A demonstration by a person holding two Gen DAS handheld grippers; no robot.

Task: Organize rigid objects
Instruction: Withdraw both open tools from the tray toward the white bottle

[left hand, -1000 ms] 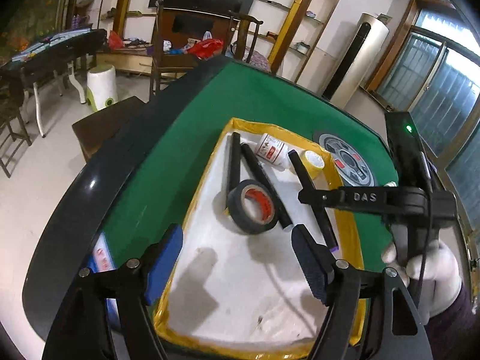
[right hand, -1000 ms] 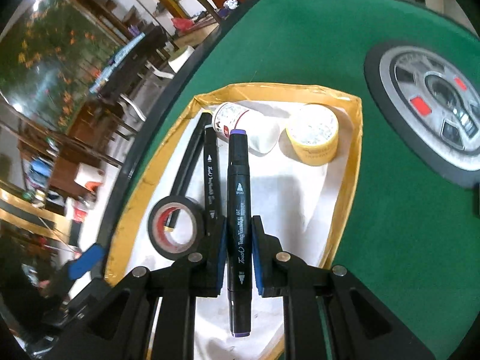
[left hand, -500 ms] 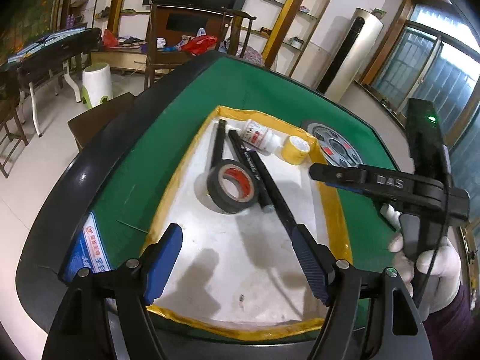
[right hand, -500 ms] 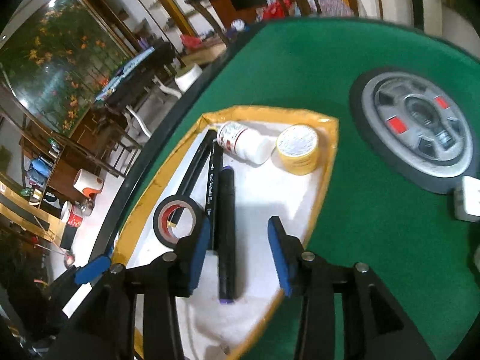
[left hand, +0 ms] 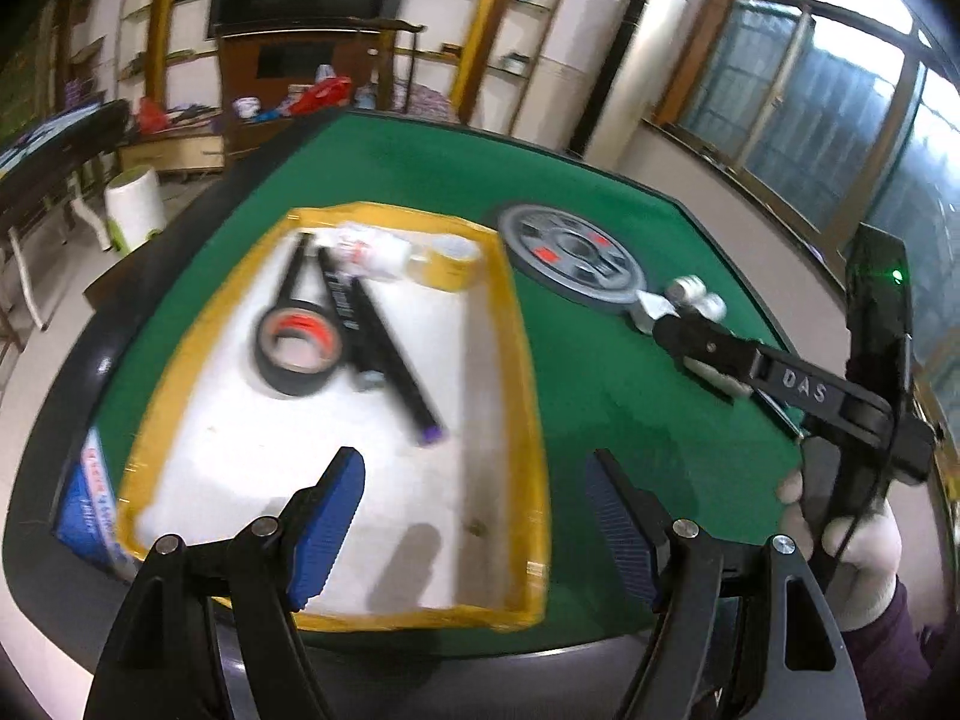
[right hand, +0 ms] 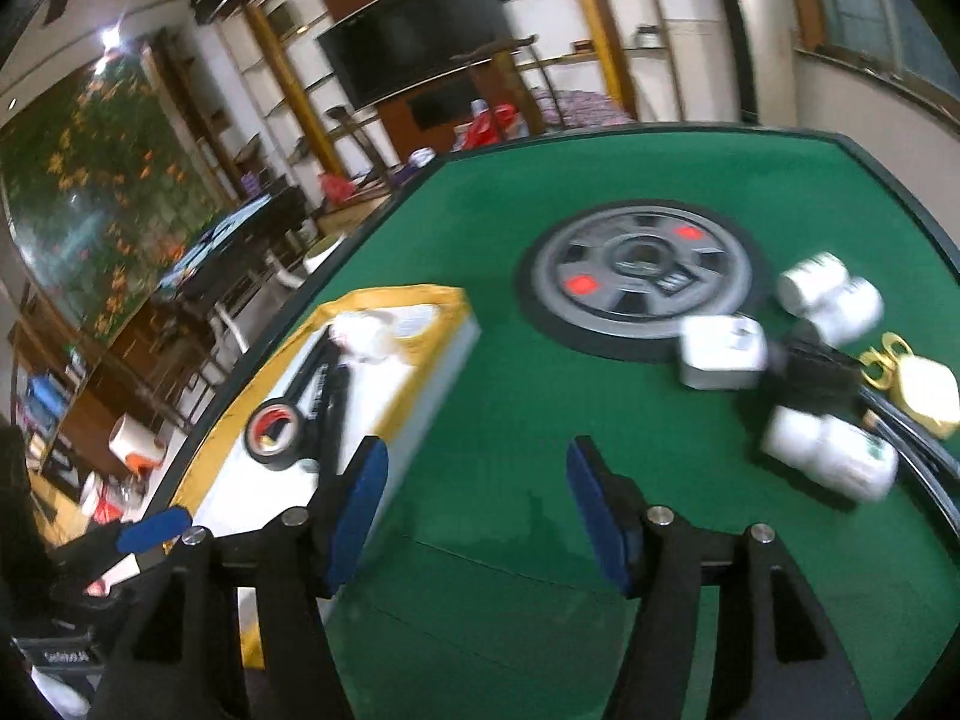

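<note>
The right gripper [right hand: 474, 510] hangs over bare green felt with its jaws opening and nothing between the blue pads; beside its left finger runs the near wall of the yellow-edged tray [right hand: 444, 354]. The left gripper [left hand: 474, 525] stands wide apart too, empty, above the tray's white floor. Inside the tray lie a black tape roll [left hand: 297, 348], two black markers [left hand: 384, 354] side by side just right of it — the longer one ending in a purple cap — and, at the far end, a white bottle [left hand: 372, 255] touching a yellow tape roll [left hand: 450, 261]. Beyond the tray, on the table [right hand: 492, 396], sits the grey centre dial [right hand: 642, 276]; right of it is a blurred cluster of white bottles [right hand: 831, 459], a white block [right hand: 723, 351] and a gold padlock [right hand: 912, 381].
</note>
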